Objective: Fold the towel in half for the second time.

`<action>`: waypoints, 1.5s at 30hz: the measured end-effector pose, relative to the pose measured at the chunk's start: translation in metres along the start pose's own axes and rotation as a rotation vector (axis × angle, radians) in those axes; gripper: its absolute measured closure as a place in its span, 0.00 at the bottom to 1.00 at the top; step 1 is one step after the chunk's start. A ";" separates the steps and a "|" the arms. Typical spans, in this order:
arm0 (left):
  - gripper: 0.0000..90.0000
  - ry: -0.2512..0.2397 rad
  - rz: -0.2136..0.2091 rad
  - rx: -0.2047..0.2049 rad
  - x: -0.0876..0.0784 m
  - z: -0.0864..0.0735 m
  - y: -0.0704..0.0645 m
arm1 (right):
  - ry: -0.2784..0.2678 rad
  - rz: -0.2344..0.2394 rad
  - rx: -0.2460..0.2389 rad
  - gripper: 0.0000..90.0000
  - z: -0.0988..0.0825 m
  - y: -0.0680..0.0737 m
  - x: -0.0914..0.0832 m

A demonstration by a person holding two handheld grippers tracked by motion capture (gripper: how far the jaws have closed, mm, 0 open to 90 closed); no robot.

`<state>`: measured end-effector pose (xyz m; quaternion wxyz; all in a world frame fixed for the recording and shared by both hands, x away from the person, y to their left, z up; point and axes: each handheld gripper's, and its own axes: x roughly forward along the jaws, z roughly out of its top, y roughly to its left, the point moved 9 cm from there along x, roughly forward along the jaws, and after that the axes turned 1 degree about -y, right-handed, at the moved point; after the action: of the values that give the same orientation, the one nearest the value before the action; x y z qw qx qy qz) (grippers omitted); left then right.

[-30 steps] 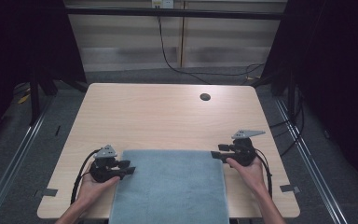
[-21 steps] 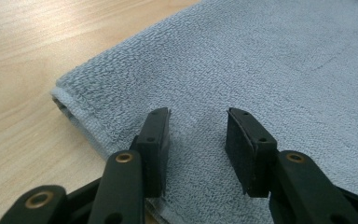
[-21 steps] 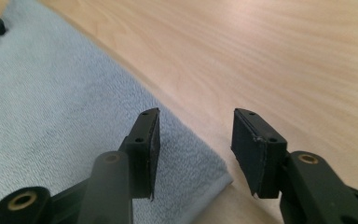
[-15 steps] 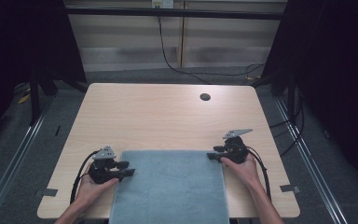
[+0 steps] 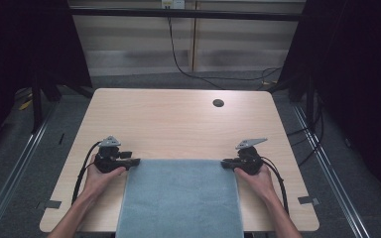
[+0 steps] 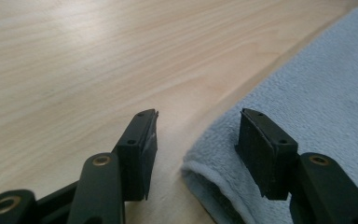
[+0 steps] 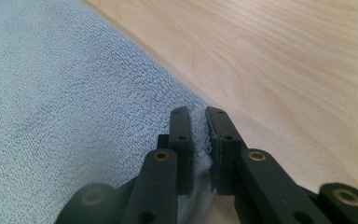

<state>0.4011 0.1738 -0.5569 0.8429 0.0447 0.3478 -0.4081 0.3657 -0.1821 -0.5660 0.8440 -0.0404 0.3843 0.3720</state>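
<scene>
Looking left to right in the high view: left gripper point(image 5: 131, 162) sits lower left of centre on the table point(image 5: 178, 124), held in the person's left hand point(image 5: 99, 173), pointing right at the far left corner of the grey-blue towel point(image 5: 181, 198). Fingers are apart and have just been opening. In the left gripper view the left gripper point(image 6: 196, 140) straddles the towel point(image 6: 307, 102) corner: one finger point(image 6: 137, 149) is over bare wood, the other point(image 6: 261, 149) over the cloth, and the folded corner lies in the gap with neither pad pressing it, so no grip

Towel lies flat in the lower middle of the frame, far edge between the two grippers, near edge hanging over the table's front edge

Right gripper point(image 5: 224, 162), lower right of centre, in the right hand point(image 5: 260, 178), points left at the far right corner. Its fingers have just been closing; in the right gripper view the right gripper point(image 7: 199, 122) is pinched tight on the towel point(image 7: 65, 93) corner, cloth bunched between the pads

Round dark hole point(image 5: 218, 103) in the table, upper right, well apart from everything
</scene>
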 end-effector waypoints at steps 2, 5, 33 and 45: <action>0.54 -0.006 -0.023 -0.002 -0.001 0.001 -0.001 | 0.000 -0.001 0.002 0.90 0.000 -0.001 0.000; 0.58 0.020 -0.030 0.012 0.003 -0.004 -0.002 | 0.000 -0.003 0.002 0.90 0.000 0.000 0.000; 0.93 -0.128 -0.077 -0.004 -0.009 0.046 -0.011 | -0.193 0.060 0.061 0.93 0.053 -0.005 -0.032; 0.94 -0.208 -0.033 0.022 -0.021 0.102 0.001 | -0.263 0.021 0.059 0.93 0.098 -0.026 -0.051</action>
<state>0.4493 0.1516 -0.4672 0.8670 0.0055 0.2544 -0.4284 0.4215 -0.1970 -0.4685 0.8839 0.0376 0.2817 0.3714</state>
